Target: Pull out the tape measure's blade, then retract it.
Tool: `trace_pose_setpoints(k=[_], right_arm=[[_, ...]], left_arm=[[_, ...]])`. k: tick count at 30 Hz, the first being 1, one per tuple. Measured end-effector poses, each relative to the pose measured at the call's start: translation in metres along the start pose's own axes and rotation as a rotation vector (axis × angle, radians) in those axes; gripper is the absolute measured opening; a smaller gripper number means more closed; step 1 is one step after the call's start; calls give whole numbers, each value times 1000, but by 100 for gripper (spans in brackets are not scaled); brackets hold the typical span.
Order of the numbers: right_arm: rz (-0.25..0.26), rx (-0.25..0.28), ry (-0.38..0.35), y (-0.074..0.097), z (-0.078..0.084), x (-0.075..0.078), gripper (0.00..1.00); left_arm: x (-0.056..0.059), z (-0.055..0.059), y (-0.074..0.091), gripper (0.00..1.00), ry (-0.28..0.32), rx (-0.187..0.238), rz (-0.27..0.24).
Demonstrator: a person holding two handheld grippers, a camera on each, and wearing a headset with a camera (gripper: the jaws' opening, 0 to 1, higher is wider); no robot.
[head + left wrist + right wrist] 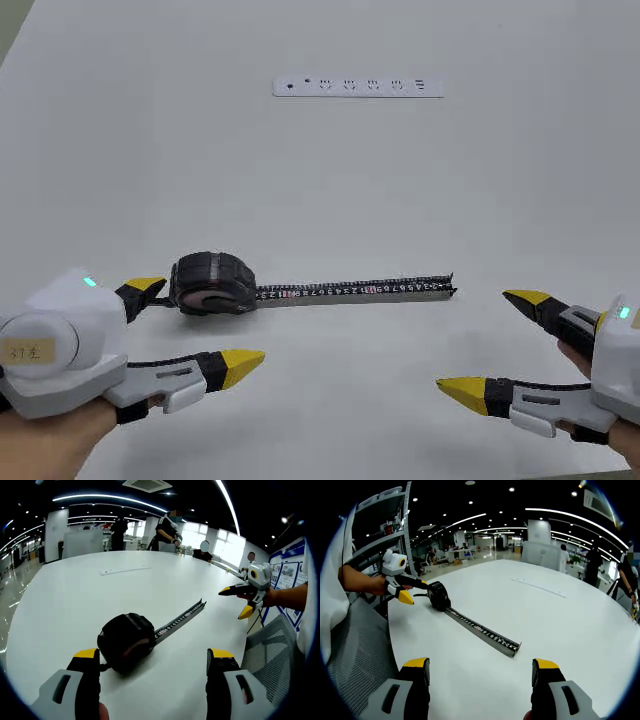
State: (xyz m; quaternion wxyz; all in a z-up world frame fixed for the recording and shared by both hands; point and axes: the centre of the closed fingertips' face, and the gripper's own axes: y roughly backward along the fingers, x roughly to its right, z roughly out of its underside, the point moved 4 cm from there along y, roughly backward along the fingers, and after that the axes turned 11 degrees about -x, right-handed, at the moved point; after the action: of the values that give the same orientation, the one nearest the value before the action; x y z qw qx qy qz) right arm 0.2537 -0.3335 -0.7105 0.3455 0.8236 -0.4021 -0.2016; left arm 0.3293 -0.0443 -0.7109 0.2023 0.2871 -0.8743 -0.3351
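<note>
Nearest the person, the left gripper (199,321), white-bodied with black, yellow-tipped jaws, has its jaws wide apart and clamped on nothing. The right gripper (488,340), of the same build, is near and to the right, its jaws also apart and empty.

Just beyond the left gripper, the black, rounded, ribbed tape measure case (212,284) lies on its side on the plain white surface (320,180). In the left gripper view it sits just ahead of the open jaws, closer to the left one. Its narrow dark blade with pale markings (355,291) lies flat and pulled out to the right, ending in a small hook (450,287) left of and beyond the right gripper.

The case looks rigid and fairly dense, and the ribbing should give a sure hold across its flat sides. The blade is likely thin sprung steel, stiff lengthwise yet prone to buckle and slide, so the hook end is the better place to pinch it. It may whip back once released.

Far off lies a long white power strip (357,87)
</note>
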Motion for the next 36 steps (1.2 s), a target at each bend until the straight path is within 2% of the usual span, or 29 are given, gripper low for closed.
trace_pose_setpoints(k=[8, 12, 17, 20, 25, 28, 30, 33, 36], right_arm=[[-10, -2, 1, -4, -1, 4, 82], [-33, -15, 14, -8, -2, 6, 79], [-54, -32, 55, -12, -6, 15, 72], [-64, -48, 78, -14, -6, 19, 67], [-70, -77, 128, -17, -9, 28, 62], [-81, -104, 161, -19, -9, 35, 58], [-89, -108, 167, -21, -10, 38, 56], [-98, -129, 193, -24, -10, 42, 53], [-103, -139, 212, -26, -10, 45, 50]], left_arm=[[-1, 0, -4, 86, 28, 1, -10], [-2, 0, -7, 84, 53, 4, -43], [-4, -3, -12, 82, 94, 9, -75], [-5, -5, -13, 82, 134, 26, -89], [-6, -6, -16, 82, 145, 25, -114], [-9, -8, -18, 81, 182, 35, -125], [-11, -7, -19, 79, 176, 25, -145], [-14, -8, -21, 75, 206, 28, -165], [-16, -8, -24, 74, 209, 18, -186]])
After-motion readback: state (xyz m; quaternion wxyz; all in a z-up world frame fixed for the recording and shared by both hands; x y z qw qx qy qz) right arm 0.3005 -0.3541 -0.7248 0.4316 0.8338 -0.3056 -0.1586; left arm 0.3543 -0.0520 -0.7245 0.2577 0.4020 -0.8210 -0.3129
